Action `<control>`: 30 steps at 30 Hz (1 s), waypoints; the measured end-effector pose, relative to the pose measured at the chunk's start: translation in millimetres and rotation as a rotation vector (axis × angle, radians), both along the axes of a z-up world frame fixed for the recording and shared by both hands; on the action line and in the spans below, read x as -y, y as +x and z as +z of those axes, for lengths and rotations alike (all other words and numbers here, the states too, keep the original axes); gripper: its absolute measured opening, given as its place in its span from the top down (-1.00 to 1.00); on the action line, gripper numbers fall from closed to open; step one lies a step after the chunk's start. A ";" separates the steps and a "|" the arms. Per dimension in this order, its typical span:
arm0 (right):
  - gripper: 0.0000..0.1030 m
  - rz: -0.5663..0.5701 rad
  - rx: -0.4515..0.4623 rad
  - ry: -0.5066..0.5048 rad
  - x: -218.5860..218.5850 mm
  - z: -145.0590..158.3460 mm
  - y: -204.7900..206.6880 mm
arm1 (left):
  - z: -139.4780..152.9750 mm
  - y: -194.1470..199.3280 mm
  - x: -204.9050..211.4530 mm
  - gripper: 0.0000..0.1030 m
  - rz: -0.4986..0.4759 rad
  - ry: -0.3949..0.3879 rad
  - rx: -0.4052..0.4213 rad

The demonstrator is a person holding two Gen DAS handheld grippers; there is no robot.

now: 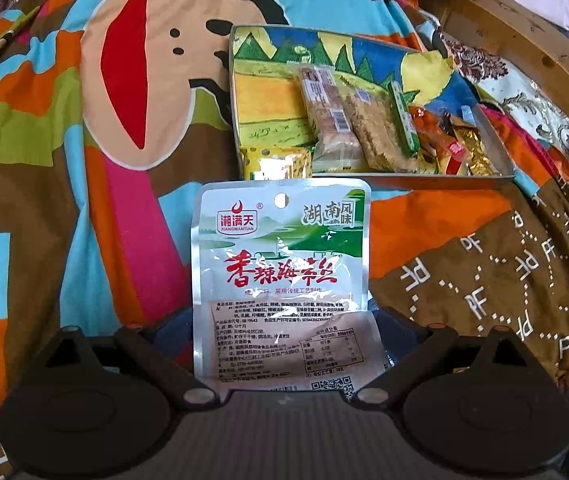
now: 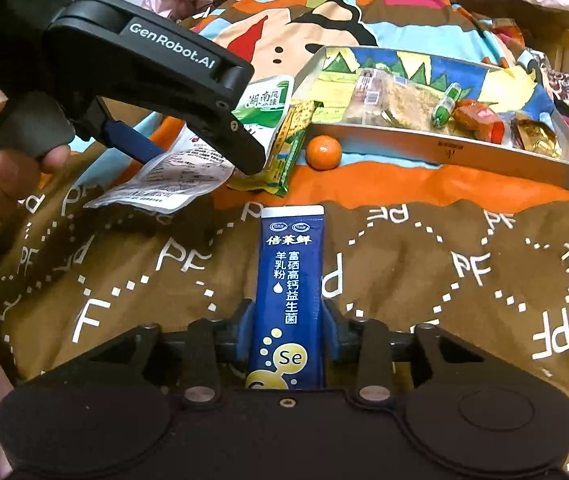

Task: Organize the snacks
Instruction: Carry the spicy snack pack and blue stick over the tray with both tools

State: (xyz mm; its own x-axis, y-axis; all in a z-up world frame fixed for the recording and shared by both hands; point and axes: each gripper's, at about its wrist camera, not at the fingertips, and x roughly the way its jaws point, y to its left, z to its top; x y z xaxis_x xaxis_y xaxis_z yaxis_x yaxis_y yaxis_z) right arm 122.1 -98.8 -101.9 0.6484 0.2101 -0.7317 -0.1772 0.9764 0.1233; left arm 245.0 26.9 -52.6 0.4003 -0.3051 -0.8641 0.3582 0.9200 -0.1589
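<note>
**Both grippers loaded, tray next**

Biggest thing here is the cartoon bedspread [image 2: 424,280], with the metal tray [image 2: 464,148] up top already holding several snacks. The left gripper [image 2: 204,148] is clamped on the white seaweed pouch [image 1: 280,264], lifted just short of the tray. The right gripper [image 2: 288,328] is pinched tight on the blue milk-powder stick [image 2: 290,280]. Looks like mid-carry; next both need placing inside. A tangerine [image 2: 323,153] and green-yellow packet [image 2: 290,148] wait outside.
</note>
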 end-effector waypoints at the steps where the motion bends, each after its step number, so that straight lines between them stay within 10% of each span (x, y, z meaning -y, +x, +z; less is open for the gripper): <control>1: 0.33 0.001 0.008 -0.009 -0.4 1.1 -1.2 | 1.2 -0.1 -0.2 -0.91 0.001 -0.007 0.006; 15: 0.34 -0.077 0.227 -0.093 13.8 34.4 -14.1 | 26.9 1.1 -6.9 -0.91 0.077 -0.095 0.137; 30: 0.34 -0.089 0.407 -0.153 56.4 89.6 68.7 | 49.3 73.7 6.1 -0.91 0.240 -0.259 0.307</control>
State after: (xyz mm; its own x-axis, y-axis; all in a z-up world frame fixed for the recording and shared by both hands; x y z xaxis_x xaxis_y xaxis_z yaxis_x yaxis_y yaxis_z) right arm 190.8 -155.2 -12.3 0.9009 0.0493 -0.4312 -0.0956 0.9917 -0.0862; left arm 318.6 20.8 -3.3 0.7115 -0.3622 -0.6021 0.2061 0.9268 -0.3139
